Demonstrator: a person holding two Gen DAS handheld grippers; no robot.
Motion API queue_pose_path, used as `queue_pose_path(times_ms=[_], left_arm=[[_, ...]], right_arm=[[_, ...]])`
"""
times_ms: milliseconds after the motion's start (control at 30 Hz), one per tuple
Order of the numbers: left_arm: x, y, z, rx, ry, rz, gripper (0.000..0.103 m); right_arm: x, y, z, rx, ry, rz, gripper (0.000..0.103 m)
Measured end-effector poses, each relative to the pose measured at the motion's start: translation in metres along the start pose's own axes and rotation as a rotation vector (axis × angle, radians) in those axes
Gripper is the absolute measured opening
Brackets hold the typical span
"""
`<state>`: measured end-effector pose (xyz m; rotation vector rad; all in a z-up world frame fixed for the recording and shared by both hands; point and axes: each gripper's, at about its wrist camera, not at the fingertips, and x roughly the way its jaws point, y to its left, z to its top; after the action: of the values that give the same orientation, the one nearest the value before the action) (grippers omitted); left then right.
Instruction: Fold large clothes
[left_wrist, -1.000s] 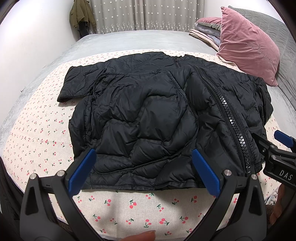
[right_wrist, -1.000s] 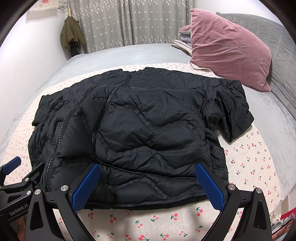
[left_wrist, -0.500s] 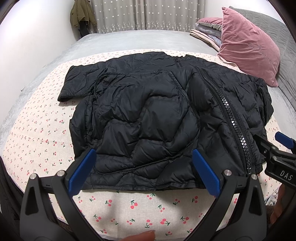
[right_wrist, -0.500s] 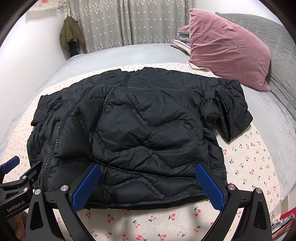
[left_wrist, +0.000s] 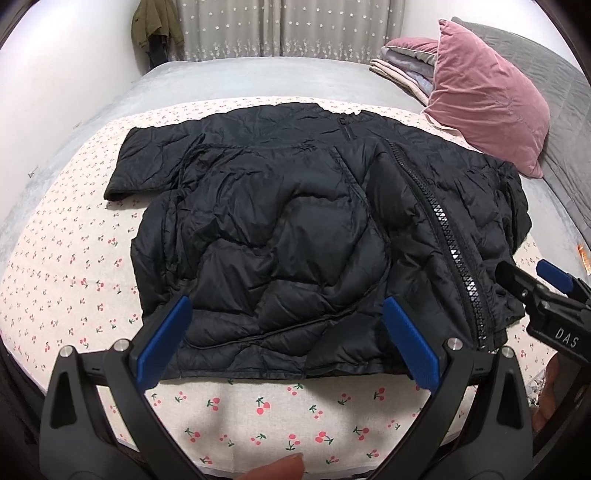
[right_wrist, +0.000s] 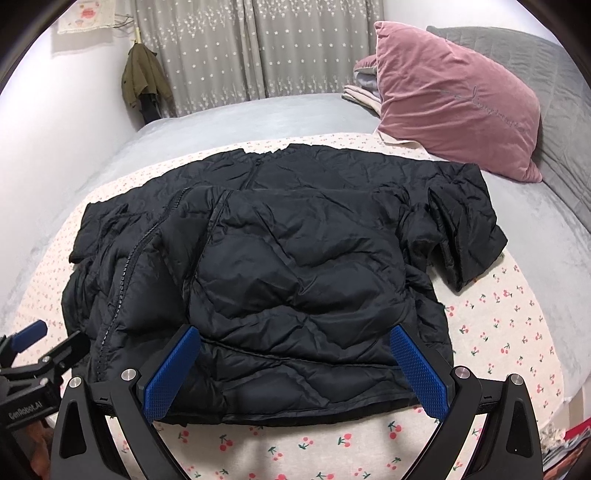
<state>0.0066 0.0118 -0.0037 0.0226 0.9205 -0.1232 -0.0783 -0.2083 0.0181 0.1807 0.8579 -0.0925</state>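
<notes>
Both tools, left tool (left_wrist: 284, 343) and right tool (right_wrist: 295, 373), gape wide, holding nothing. Black puffer jacket (left_wrist: 314, 229) lies at bed's (left_wrist: 258, 77) near edge. Risk: slick padding slips or springs open.

jacket (left_wrist: 295, 236): quilted, slight sheen | pillow (right_wrist: 454, 99): velvet | sheet (left_wrist: 55, 266): matt cloth | pads (right_wrist: 170, 373): textured

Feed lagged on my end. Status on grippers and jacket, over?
Left gripper open, right gripper open, both at the near hem. Black quilted puffer jacket flat on cherry-print sheet, zipper up. Pink velvet pillow behind, clear of jacket.
</notes>
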Motion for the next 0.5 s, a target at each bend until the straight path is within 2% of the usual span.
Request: queue_pose_path(times_ms=[300,367,467,500], left_arm=[[0.002,0.007,0.009,-0.053,0.037,-0.05,0.103],[0.003,0.007,0.013,-0.061,0.057,-0.09,0.103],[0.003,0.007,0.021,-0.084,0.066,-0.218,0.103],[0.004,0.007,0.023,-0.086,0.076,-0.235,0.103]], right_arm=[[-0.003,-0.001,-0.002,-0.008,0.013,0.041,0.103],[-0.006,-0.002,-0.001,-0.003,-0.004,0.055,0.103],[-0.012,-0.003,0.007,-0.028,-0.042,0.072,0.103],[-0.014,-0.003,0.01,-0.033,-0.054,0.073,0.103]])
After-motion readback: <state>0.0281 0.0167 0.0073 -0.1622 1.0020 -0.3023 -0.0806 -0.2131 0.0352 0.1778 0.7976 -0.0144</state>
